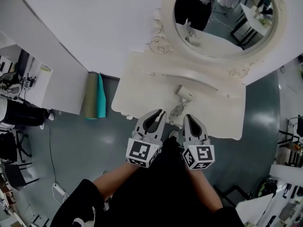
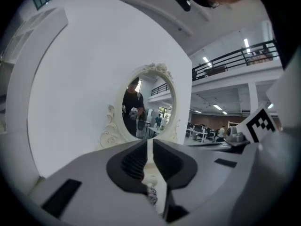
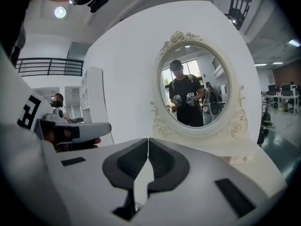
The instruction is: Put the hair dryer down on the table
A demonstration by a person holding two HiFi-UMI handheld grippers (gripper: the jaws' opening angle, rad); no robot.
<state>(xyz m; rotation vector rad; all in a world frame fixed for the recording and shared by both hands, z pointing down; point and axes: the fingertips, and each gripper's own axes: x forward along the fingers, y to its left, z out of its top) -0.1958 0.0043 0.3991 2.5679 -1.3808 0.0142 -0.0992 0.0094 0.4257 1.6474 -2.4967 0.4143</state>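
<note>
The white hair dryer (image 1: 185,93) lies on the cream dressing table (image 1: 142,84), its coiled cord (image 1: 177,111) trailing toward the front edge. Neither gripper touches it. Both are held side by side above the table's front edge, on the near side of the dryer. My left gripper (image 1: 161,113) (image 2: 149,142) is closed down to a thin slit with nothing between the pads. My right gripper (image 1: 189,118) (image 3: 148,140) is shut, tips touching, and empty. Both gripper views look level at the oval mirror (image 2: 146,109) (image 3: 195,91), which reflects the person holding both grippers.
The mirror's ornate frame (image 1: 222,20) stands at the back of the table against a white curved wall. Rolled green mats (image 1: 94,96) lie on the floor left of the table. Desks and chairs (image 1: 14,112) fill the far left. The left gripper (image 3: 70,133) shows in the right gripper view.
</note>
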